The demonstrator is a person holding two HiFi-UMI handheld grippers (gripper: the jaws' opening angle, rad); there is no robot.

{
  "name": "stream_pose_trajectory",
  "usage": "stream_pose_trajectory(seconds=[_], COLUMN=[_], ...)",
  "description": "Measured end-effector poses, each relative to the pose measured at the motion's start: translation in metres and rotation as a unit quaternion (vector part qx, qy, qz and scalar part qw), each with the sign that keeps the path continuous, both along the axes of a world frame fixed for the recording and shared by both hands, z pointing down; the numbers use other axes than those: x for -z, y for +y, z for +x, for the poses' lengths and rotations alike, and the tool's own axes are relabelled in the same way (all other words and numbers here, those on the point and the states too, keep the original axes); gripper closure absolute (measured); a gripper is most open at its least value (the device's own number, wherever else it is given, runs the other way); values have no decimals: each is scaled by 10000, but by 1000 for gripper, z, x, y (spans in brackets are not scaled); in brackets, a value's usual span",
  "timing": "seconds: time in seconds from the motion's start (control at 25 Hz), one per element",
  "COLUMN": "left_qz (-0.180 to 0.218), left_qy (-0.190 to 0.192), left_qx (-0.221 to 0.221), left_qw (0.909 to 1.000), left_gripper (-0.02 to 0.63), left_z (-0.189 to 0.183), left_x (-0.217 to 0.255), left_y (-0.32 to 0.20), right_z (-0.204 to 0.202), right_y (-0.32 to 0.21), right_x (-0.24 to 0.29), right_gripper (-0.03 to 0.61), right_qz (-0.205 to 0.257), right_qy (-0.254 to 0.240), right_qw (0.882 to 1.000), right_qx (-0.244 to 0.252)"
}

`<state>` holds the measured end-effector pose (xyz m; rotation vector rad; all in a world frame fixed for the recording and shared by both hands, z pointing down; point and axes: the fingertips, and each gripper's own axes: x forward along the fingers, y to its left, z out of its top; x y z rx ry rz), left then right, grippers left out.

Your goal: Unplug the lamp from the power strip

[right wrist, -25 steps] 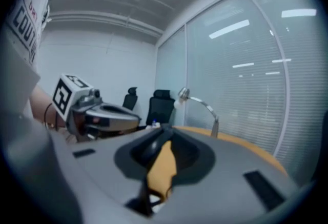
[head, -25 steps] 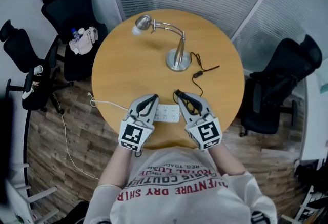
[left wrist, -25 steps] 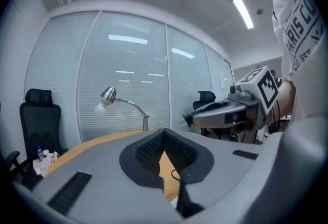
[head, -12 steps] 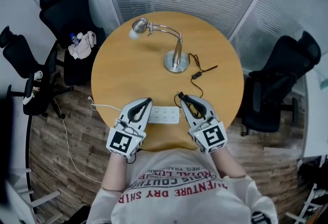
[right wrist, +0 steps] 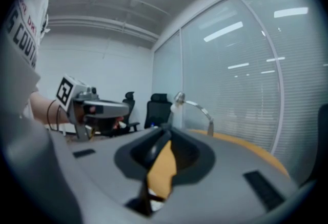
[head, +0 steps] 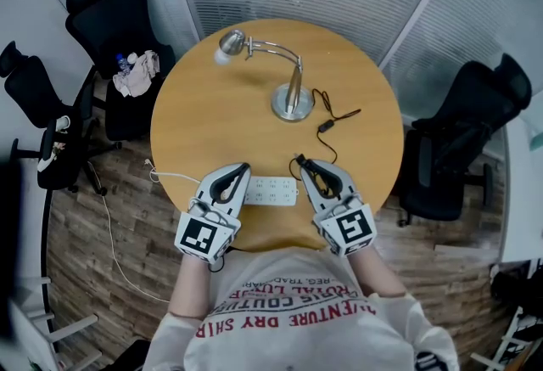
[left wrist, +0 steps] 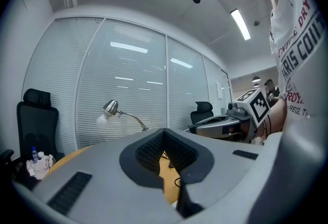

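The main risk, as I judge it, is that the power strip (head: 271,189) comes up with the plug (head: 295,160). It is a light white bar lying loose near the worktop's (head: 212,123) near edge, and nothing clearly pins it. The left gripper (head: 241,167) sits just beside its left end with its fingers closed on nothing, and I cannot tell whether it presses on the strip. The right gripper (head: 299,162) is at the strip's right end, where the black cord (head: 322,138) ends. Its fingers are drawn together on a thin dark piece that I take for the plug, though the socket itself is hidden beneath them. If that hold is on the cord and not the plug body, a pull could slip or strain the wire. A slanted pull could drag the strip toward the edge. A long pull could tighten the cord and tug the lamp (head: 293,99), which stands well apart at the far side. Counted: one lamp, one strip, one black cord with one inline switch (head: 325,124), one white lead (head: 174,177) running off the left edge, two grippers, and three black chairs (head: 114,17) around the worktop.
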<state>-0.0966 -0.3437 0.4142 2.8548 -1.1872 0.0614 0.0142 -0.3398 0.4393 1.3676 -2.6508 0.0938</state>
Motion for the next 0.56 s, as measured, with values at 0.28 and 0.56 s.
stream_pose_trajectory(seconds=[0.28,0.56], left_qz=[96,-115], left_qy=[-98,17], left_qx=[20,54], left_qw=[9999,9999], left_gripper=[586,586], left_z=[-4,-1], left_x=[-1,3], left_y=[-3,-5], right_z=[-1,1], right_y=[-1,-5], right_x=[0,4], right_gripper=[506,506], right_qz=[-43,-39], right_qy=[66,197], right_qw=[9999,9997], right_qx=[65,100])
